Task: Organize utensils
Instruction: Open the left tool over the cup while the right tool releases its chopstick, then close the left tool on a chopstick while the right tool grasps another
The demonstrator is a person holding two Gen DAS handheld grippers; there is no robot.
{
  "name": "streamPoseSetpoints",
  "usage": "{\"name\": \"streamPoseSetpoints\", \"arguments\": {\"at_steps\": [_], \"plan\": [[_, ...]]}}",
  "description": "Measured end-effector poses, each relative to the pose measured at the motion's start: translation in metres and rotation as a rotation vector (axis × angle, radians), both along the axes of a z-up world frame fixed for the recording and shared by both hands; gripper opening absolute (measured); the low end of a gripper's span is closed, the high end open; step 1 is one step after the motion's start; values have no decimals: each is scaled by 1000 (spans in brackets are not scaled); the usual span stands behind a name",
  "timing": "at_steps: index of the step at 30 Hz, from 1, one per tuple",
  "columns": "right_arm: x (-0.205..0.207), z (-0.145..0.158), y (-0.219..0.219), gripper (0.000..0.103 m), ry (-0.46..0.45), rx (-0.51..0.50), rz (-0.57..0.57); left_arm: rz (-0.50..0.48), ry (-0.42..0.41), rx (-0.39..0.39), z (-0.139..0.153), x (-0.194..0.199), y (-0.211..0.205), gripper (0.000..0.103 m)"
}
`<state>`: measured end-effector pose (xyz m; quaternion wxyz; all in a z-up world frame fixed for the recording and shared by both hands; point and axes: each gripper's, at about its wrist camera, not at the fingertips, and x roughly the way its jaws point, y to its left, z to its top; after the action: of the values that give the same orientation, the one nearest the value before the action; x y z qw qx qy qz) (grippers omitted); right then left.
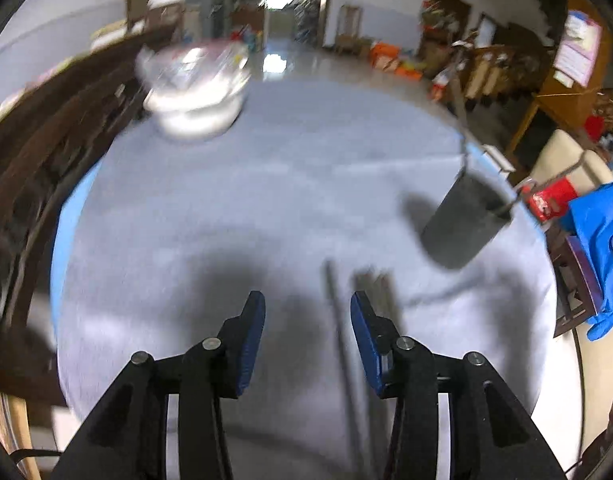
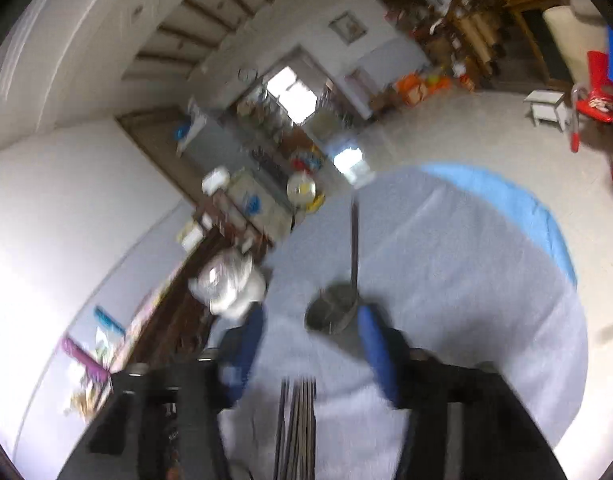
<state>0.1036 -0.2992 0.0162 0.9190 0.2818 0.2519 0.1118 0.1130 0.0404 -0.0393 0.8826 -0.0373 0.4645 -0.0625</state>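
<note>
While over the grey worktop (image 1: 234, 200), left gripper (image 1: 307, 316) and right gripper (image 2: 312, 320) fingers parted, grasping nothing; dark cup (image 1: 466, 224) right of frame.

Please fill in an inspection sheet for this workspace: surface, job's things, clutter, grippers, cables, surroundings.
Surface: round table under a grey cloth, with a blue layer showing at the edge.
Job's things: dark cylindrical utensil holder with a long handle standing in it; thin dark utensils lying on the cloth near the camera, too blurred to name.
Clutter: white container with a clear wrapped top at the far left edge.
Grippers: left gripper open, nothing between the pads; right gripper open, holding nothing.
Cables: nothing seen.
Surroundings: dark wooden shelving, red chair, small white stool, blue cloth at the right, cluttered room behind.
</note>
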Motion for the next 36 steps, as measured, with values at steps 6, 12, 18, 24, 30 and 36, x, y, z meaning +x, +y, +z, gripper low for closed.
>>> {"name": "streamPoseSetpoints", "arguments": {"at_steps": [6, 12, 18, 24, 30, 36], "plan": [[19, -64, 58, 37, 213, -91, 127, 13, 111, -31, -33, -31, 6, 45], [46, -122, 102, 29, 390, -121, 246, -53, 137, -39, -40, -23, -8, 45], [60, -145, 125, 26, 446, -134, 292, -91, 194, -75, -59, -14, -14, 45], [73, -156, 133, 18, 497, -135, 297, -92, 229, -102, -70, -4, -14, 45], [76, -155, 137, 17, 499, -149, 294, -115, 249, -147, -76, 1, -16, 28], [75, -157, 116, 6, 524, -133, 237, -145, 248, -94, -81, 5, -29, 16]]}}
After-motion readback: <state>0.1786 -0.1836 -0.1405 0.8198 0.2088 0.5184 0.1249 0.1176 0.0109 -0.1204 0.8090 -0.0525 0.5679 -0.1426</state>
